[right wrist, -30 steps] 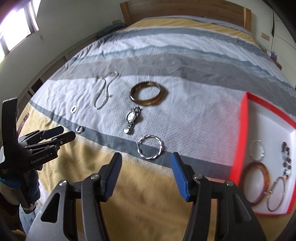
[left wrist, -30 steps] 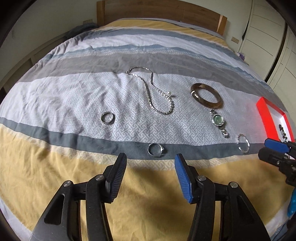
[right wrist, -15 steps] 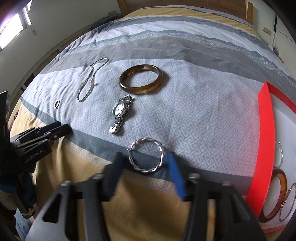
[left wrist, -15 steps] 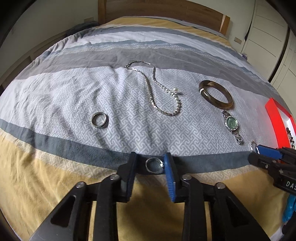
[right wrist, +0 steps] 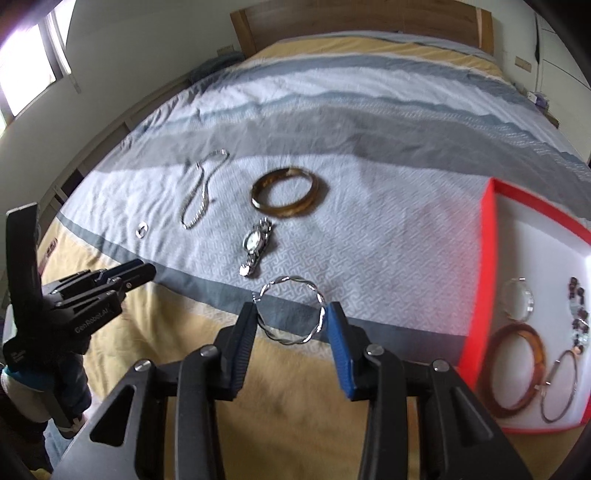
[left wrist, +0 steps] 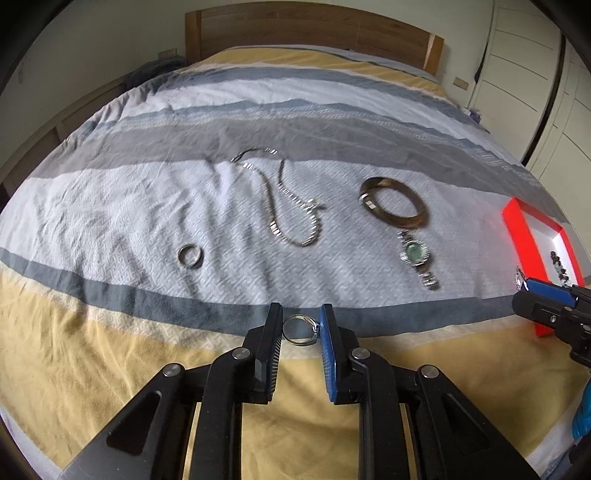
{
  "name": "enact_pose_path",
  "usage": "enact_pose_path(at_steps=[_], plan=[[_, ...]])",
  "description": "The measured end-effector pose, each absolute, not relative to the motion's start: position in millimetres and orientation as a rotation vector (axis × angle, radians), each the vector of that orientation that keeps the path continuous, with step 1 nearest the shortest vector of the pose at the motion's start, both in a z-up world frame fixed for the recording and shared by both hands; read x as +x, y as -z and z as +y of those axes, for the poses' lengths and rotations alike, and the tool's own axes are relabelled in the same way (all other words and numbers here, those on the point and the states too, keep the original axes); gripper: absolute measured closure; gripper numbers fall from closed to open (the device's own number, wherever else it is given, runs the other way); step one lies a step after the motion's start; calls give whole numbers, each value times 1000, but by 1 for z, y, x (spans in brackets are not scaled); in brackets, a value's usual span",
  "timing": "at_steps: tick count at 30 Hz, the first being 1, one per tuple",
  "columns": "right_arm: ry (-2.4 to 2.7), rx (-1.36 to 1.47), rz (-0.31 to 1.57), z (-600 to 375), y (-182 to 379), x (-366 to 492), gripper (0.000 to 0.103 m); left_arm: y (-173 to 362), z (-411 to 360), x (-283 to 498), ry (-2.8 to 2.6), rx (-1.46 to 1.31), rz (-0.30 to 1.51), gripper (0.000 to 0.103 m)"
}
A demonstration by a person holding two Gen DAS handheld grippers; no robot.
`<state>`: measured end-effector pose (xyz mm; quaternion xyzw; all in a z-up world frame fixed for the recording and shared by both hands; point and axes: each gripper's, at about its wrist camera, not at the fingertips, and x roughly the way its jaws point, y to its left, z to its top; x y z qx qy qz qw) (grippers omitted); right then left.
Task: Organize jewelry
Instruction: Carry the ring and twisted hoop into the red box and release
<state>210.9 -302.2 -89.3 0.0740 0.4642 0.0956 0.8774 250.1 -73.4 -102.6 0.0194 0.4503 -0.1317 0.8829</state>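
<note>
My left gripper (left wrist: 301, 314) has a small silver ring (left wrist: 295, 341) pinched between its pads just above the yellow stripe of the bedspread; its jaws are still closing. In the right wrist view, my right gripper (right wrist: 292, 310) is shut on a twisted silver bangle (right wrist: 288, 341), one pad on each side of the hoop. On the white and grey stripes beyond lie a silver chain necklace (left wrist: 280, 206), a brown bangle (left wrist: 393, 206), a silver watch (left wrist: 415, 253) and a plain ring (left wrist: 190, 256). A red tray (right wrist: 480, 258) sits to the right.
The tray holds a brown bangle (right wrist: 517, 373), a thin hoop (right wrist: 557, 384), a bead bracelet (right wrist: 578, 314) and a silver ring (right wrist: 521, 299). A wooden headboard (left wrist: 306, 26) ends the bed; white wardrobe doors (left wrist: 535, 55) stand to the right.
Both grippers dropped forward onto the bedspread and closed, the left on the small ring, the right on the twisted bangle. Both have pulled back a little with their pieces.
</note>
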Motion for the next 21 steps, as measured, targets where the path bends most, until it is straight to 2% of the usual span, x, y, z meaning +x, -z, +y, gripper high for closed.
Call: enact_pose_path(at_steps=[11, 21], plan=[[-45, 191, 875, -397, 45, 161, 66, 62, -186, 221, 514, 84, 885, 83], [118, 238, 934, -495, 73, 128, 66, 59, -328, 190, 777, 186, 899, 83]])
